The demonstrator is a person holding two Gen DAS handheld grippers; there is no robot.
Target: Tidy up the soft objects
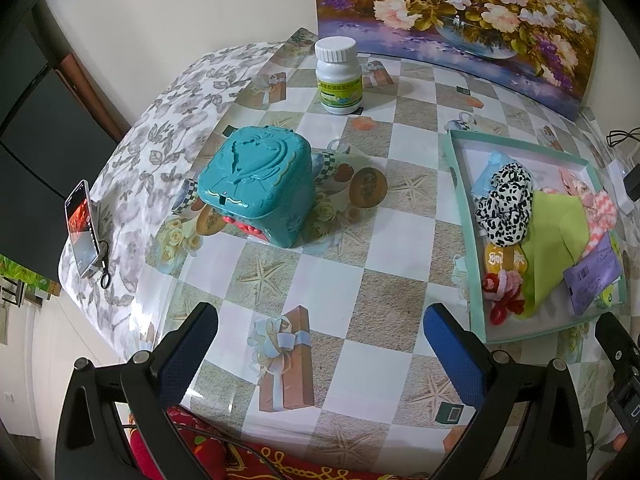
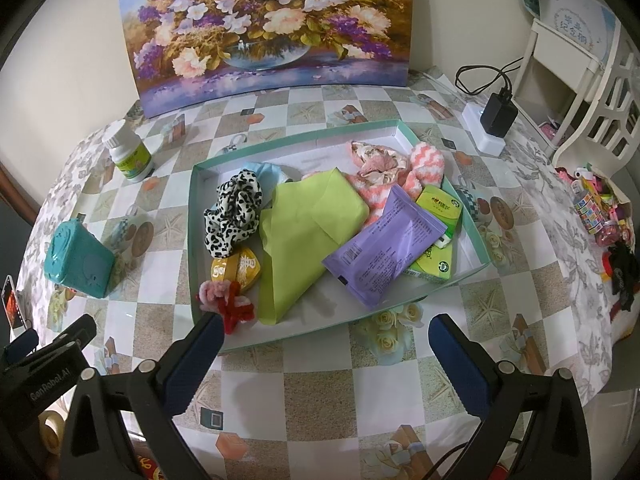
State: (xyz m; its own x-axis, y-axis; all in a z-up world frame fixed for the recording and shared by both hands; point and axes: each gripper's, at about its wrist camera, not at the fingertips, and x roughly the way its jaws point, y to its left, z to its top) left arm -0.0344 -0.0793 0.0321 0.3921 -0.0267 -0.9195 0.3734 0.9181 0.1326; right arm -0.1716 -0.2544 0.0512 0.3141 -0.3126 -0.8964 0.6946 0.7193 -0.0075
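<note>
Left wrist view – left gripper [image 1: 320,340]: blue-padded jaws spread wide over the checkered tablecloth [image 1: 372,224], gripping nothing.
Left wrist view – table: a teal plastic box [image 1: 256,184] sits ahead of the gripper; a white pill bottle [image 1: 338,76] stands behind it, near a flower painting [image 1: 460,16].
Left wrist view – tray: a shallow green-rimmed tray [image 1: 454,168] lies to the right, piled with soft things.
Left wrist view – far left: a phone [image 1: 82,228] is propped on a leaf-print cloth.

Right wrist view – right gripper [image 2: 324,350]: jaws wide apart and empty, at the tray's near edge.
Right wrist view – tray contents: a black-and-white scrunchie [image 2: 234,210], a lime-green cloth [image 2: 308,236], a pink-and-white striped sock [image 2: 424,170], a purple packet [image 2: 388,246], green tissue packs [image 2: 438,210] and a red-and-pink fuzzy flower [image 2: 228,304] – all inside the tray.
Right wrist view – behind the tray: a black charger [image 2: 498,114] sits on a white block.
</note>
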